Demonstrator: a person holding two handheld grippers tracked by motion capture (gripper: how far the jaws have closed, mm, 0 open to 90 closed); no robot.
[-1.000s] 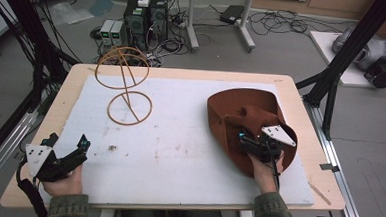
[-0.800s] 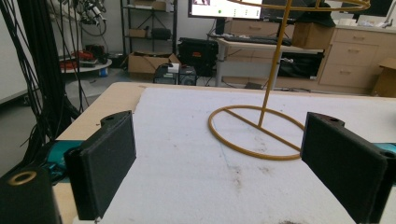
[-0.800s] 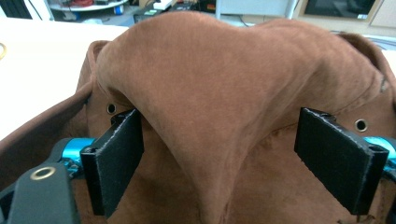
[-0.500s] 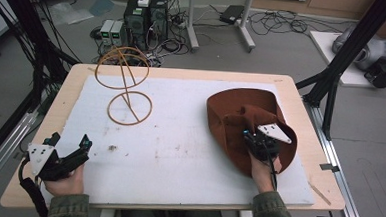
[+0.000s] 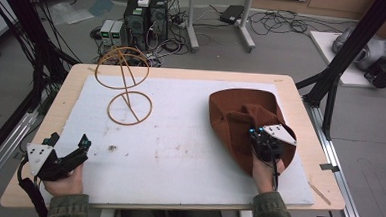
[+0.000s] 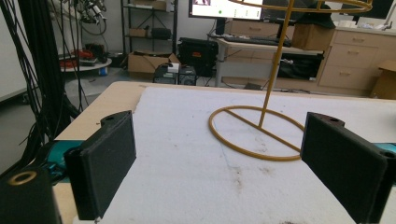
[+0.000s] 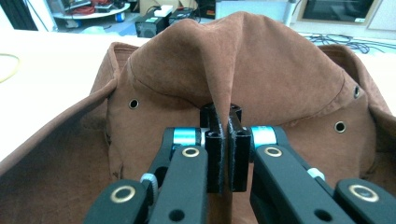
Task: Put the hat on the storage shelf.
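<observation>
Right gripper [image 7: 223, 122], jaws clenched on a raised fold of the brown suede hat [image 7: 280, 74], at the table's right. Left gripper [image 6: 219, 163], jaws released, faces the yellow wire hat stand [image 6: 261, 126]. White foam sheet [image 5: 179, 133] covers the wooden table [image 5: 61, 106]; cabled lab floor beyond.

A brown hat [image 7: 261, 79] of soft, matt, suede-like cloth with small metal eyelets is lying near the right edge of the table [image 5: 302, 94], its fabric folding into a ridge between the matt black, seemingly plastic jaws of the right gripper [image 7: 227, 140]. A stained, slightly rough white sheet [image 6: 187, 154] is covering the pale wood tabletop. Toward the far left corner, a smooth wire stand [image 5: 124, 87] in a yellowish coat is showing a faint sheen.
</observation>
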